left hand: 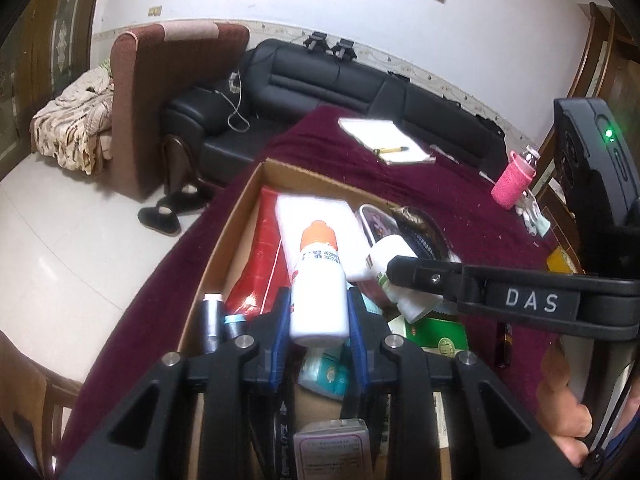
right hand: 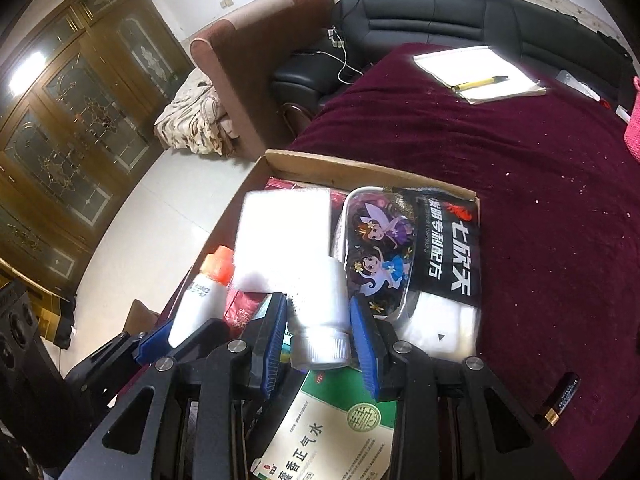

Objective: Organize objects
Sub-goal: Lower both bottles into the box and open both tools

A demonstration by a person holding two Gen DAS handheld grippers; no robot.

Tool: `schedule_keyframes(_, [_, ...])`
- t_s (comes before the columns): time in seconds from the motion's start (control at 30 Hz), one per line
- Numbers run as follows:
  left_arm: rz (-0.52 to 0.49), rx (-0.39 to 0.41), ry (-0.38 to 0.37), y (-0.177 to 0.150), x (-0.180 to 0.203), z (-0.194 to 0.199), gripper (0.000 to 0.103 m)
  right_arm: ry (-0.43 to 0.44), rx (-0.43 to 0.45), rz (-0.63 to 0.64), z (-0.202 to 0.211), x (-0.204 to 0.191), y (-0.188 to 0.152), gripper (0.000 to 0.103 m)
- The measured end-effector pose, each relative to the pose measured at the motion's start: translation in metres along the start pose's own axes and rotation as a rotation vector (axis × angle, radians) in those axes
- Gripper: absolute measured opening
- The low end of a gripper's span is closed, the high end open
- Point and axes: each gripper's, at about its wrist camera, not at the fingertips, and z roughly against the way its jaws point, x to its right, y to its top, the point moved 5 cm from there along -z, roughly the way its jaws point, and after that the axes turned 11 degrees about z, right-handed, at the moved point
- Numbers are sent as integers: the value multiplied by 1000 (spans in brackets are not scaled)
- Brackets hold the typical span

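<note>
Left wrist view: the left gripper (left hand: 318, 312) has its blue pads pressed on either side of a white bottle with an orange cap (left hand: 319, 280), held low on the body with the cap pointing forward past the fingertips, above the open cardboard box (left hand: 280, 172). It looks like light, stiff plastic with a smooth, slippery wall, so the straight mid-body is the better place to grip than the tapering neck. From the right wrist camera, the right gripper (right hand: 319, 336) is clamped on a white jar (right hand: 320, 316), its ribbed lid back toward the palm and its base forward between the jaws; the jar is rigid and probably light, and the ribbing would hold better than the smooth side. Both tools reach forward and slightly downward over the box, right fingers crossing just ahead and to the right of the left jaws. Beyond the right jaws lie a cartoon pencil case (right hand: 378, 252) and a white foam block (right hand: 284, 236).
</note>
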Motion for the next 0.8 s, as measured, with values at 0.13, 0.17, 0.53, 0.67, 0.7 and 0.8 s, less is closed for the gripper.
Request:
schedule_keyframes(0.13, [17,-36,3,1,-4,-8,26,-4,-3,7,-3,-4,0,37])
schedule_keyframes(0.17, [18,-38,5,1,-4,-8,26,-6,-3,9,-4,-5,1,37])
schedule_keyframes(0.53, [4,-106,34,3,-4,-23,26,-15,-22,-10,-20,-1,7,37])
schedule_keyframes(0.67, [12,-135,29,4,-6,-28,26,-11,-18,6,-19,-3,10,38])
schedule_keyframes(0.7, [15,-142,29,5,-7,-29,26,-6,-14,5,-18,-3,10,38])
schedule_keyframes(0.8, [26,-157,27,7,-10,-30,26,22,-4,7,-12,-4,11,38])
